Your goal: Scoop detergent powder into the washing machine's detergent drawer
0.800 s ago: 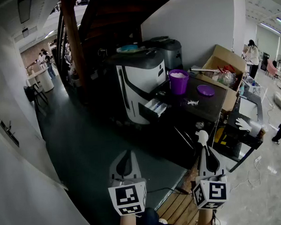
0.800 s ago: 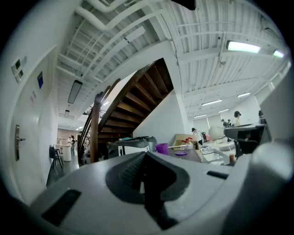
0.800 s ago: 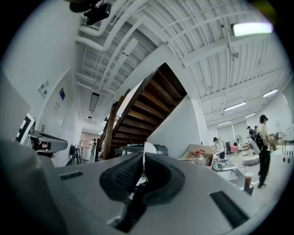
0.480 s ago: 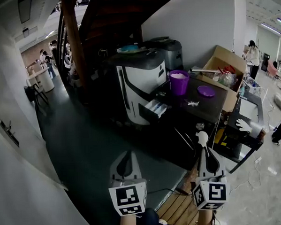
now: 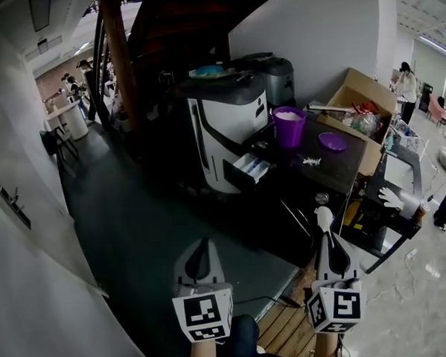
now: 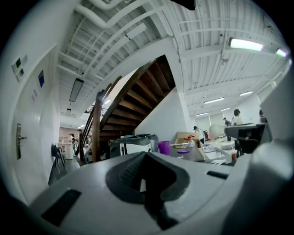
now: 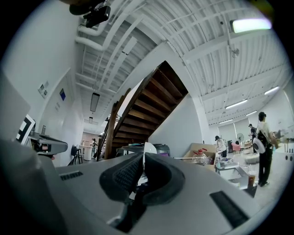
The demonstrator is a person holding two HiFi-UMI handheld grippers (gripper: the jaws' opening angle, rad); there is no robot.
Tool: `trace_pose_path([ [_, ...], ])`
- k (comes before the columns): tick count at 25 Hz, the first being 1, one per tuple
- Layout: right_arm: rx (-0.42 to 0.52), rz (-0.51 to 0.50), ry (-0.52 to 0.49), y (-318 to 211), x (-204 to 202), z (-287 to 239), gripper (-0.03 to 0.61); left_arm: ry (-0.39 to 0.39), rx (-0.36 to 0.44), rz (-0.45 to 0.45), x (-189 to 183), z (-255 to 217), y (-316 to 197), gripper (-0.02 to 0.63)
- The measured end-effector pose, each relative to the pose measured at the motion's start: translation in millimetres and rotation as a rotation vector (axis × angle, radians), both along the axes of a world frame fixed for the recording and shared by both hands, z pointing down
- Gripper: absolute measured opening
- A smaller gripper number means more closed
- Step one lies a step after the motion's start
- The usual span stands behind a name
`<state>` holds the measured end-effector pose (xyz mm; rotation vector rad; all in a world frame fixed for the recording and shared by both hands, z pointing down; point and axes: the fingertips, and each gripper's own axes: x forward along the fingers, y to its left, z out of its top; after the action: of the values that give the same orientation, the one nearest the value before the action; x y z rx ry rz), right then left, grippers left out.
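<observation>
**Right tool [image 5: 328, 241] clamped on a small white plastic scoop [image 5: 323, 219], well back from the washer**

The right tool grips the scoop by its handle, and the bowl sticks out past the tips. The left tool [image 5: 202, 248] has its jaws pressed together on nothing. Both hang over the dark floor, well apart from the white-and-grey washing machine [image 5: 231, 125]. Its white detergent drawer [image 5: 251, 167] stands pulled out. Beside the machine, on the dark counter [image 5: 338, 172], sits a purple tub of white powder [image 5: 288, 127], with a purple lid [image 5: 331, 141] near it.

Bright ceiling lights, dim understair shadows, strong fisheye distortion.
</observation>
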<state>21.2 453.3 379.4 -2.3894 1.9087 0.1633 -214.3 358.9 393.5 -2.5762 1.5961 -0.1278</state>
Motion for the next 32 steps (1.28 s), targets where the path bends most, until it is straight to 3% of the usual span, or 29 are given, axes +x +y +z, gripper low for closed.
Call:
trace_pose_path([
  [8,-0.015,0.013,-0.017,-26,9,6,0.021,-0.004,-0.005,0.020,10,2,-27,0.002],
  [18,-0.044,0.061,-0.004,-107,28,3,0.021,0.002,-0.020,0.047,27,4,-119,0.002],
  [32,-0.081,0.163,-0.005,-233,43,-77,0.021,-0.017,-0.062,0.158,58,-71,-274,0.002],
])
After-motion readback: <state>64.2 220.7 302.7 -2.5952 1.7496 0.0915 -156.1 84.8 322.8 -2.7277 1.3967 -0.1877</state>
